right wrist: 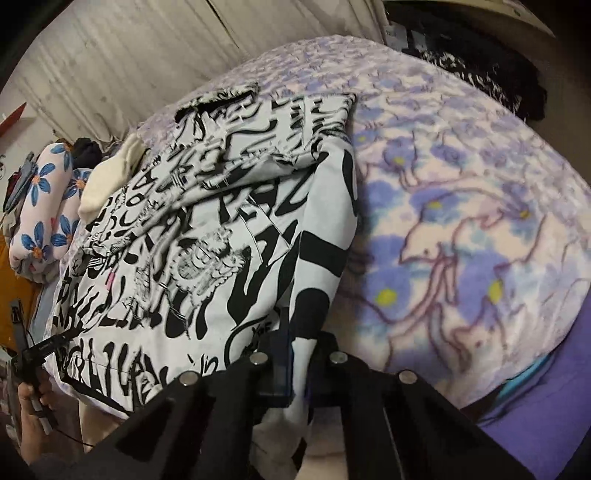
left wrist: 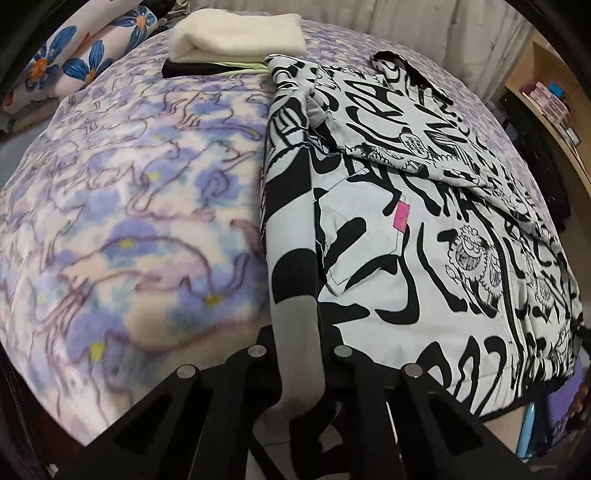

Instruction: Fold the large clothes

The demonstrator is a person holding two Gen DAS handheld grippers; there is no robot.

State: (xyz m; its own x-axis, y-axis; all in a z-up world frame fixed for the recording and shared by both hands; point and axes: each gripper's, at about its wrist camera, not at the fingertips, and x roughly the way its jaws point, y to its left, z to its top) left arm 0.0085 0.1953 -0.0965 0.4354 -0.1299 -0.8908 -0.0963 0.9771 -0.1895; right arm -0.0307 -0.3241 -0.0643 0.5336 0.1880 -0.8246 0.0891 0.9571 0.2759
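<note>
the black-and-white printed garment (left wrist: 417, 236) lies spread on the bed over a purple and cream fleece blanket (left wrist: 129, 206), already doubled over itself, with a small pink tag (left wrist: 401, 216) showing on its front panel. the left gripper (left wrist: 299, 354) sits at the garment's near left edge, its fingers pressed together on a fold of the cloth that runs down between them. the right gripper (right wrist: 295, 354) is at the opposite near edge — its tongs are likewise pinching the fabric, a strip of white cloth bunched between the dark fingers (right wrist: 275, 369). in the right wrist view the garment (right wrist: 207, 240) takes up the left half of the bed, the blanket (right wrist: 461, 221) bare beside it. at the far end a cream folded towel (left wrist: 236, 33) rests on top of a dark folded piece (left wrist: 192, 68), touching the garment's far corner. a pillow with blue flowers (left wrist: 74, 55) lies beyond the blanket's edge. a wooden shelf (left wrist: 546, 107) stands off to the side of the bed.
</note>
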